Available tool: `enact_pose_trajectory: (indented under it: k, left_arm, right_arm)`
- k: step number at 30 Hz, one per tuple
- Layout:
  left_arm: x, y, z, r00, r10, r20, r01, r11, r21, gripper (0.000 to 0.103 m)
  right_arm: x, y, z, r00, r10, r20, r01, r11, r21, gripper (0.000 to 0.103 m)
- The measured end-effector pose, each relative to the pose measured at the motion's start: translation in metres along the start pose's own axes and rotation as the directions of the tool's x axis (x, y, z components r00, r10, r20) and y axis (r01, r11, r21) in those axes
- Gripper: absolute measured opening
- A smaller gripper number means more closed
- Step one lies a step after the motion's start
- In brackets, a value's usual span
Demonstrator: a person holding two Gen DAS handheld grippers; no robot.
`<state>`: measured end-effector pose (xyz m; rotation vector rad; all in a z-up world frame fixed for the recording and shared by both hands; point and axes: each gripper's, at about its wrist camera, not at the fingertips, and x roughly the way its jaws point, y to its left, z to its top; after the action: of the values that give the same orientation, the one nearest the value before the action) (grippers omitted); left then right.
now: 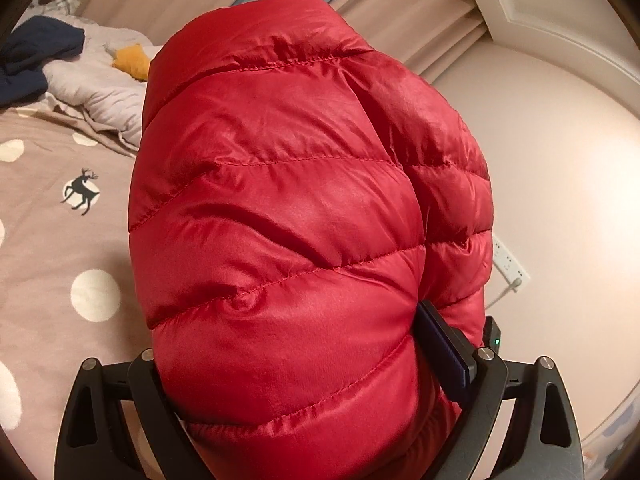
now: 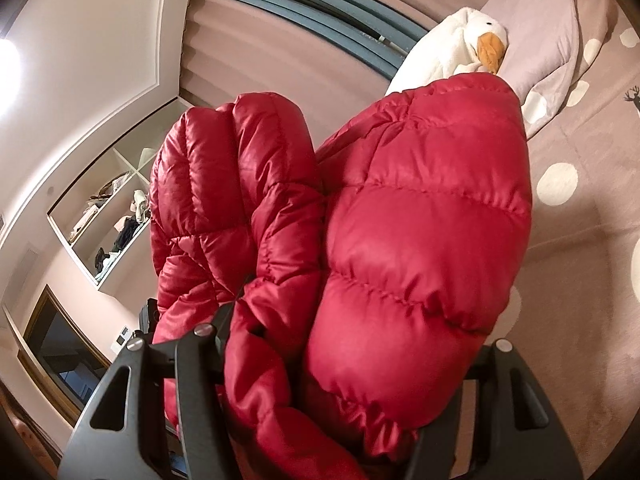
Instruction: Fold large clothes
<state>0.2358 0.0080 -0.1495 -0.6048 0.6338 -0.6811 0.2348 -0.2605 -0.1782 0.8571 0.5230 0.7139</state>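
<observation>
A bed with a brown cover printed with white dots and a small deer fills the lower part, and a pillow with a white goose toy lies on it. Behind it hang beige curtains. The pale wall carries a white socket, and open shelves hold small items.

Glossy quilted red jacket fabric

Left tongs clamp the red jacket, which fills centre; bed at nine o'clock.
</observation>
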Motion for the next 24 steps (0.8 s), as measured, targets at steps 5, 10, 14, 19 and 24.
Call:
enact_pose_trajectory:
  k: [5, 10, 14, 19, 24]
  left_arm:
    - [-0.005, -0.006, -0.003, 1.000, 0.000, 0.001, 0.000, 1.000, -0.008, 0.094]
    - [-0.010, -0.004, 0.000, 1.000, 0.001, 0.002, -0.001, 0.999, -0.033, 0.094]
    - [-0.014, -0.005, 0.002, 1.000, 0.000, 0.009, 0.000, 0.999, -0.034, 0.094]
    - [-0.018, -0.007, 0.008, 1.000, -0.016, 0.014, 0.017, 0.998, -0.054, 0.094]
    - [-0.024, -0.014, 0.027, 0.998, -0.048, 0.035, 0.050, 0.997, -0.053, 0.094]
  right_arm:
    - [0.004, 0.001, 0.000, 1.000, 0.004, -0.003, -0.004, 1.000, 0.001, 0.060]
    - [0.009, 0.002, 0.002, 1.000, 0.002, -0.016, -0.002, 1.000, -0.001, 0.061]
    - [0.012, 0.003, 0.005, 1.000, 0.004, -0.025, -0.003, 1.000, 0.007, 0.061]
    - [0.014, 0.007, 0.011, 1.000, -0.007, -0.031, 0.007, 1.000, -0.001, 0.061]
    - [0.019, 0.030, 0.027, 0.999, -0.027, -0.021, 0.026, 0.998, -0.050, 0.061]
